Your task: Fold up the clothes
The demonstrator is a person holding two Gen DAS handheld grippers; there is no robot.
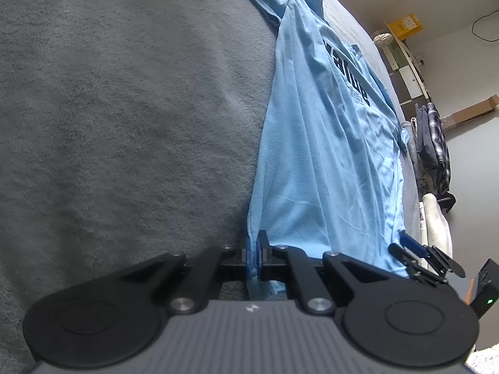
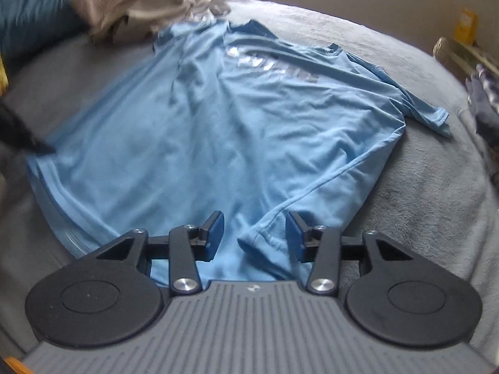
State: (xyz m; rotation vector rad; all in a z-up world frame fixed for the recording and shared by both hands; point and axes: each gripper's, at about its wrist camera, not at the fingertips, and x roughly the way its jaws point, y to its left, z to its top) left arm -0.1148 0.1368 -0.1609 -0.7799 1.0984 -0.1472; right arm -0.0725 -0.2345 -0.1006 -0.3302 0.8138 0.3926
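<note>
The light blue tee lies spread on a grey blanket, print side up. Left gripper is clamped tight on the hem corner. Right gripper has its jaws parted, a folded hem bit sitting between them, pads not pressing it. Beige clothes piled beyond the tee.

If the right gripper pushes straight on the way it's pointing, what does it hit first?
Most likely the blue T-shirt: the right gripper is open, tilted down, with the shirt's bottom corner lying between its fingers. Cloth first, then the grey blanket under it; depth is uncertain.
</note>
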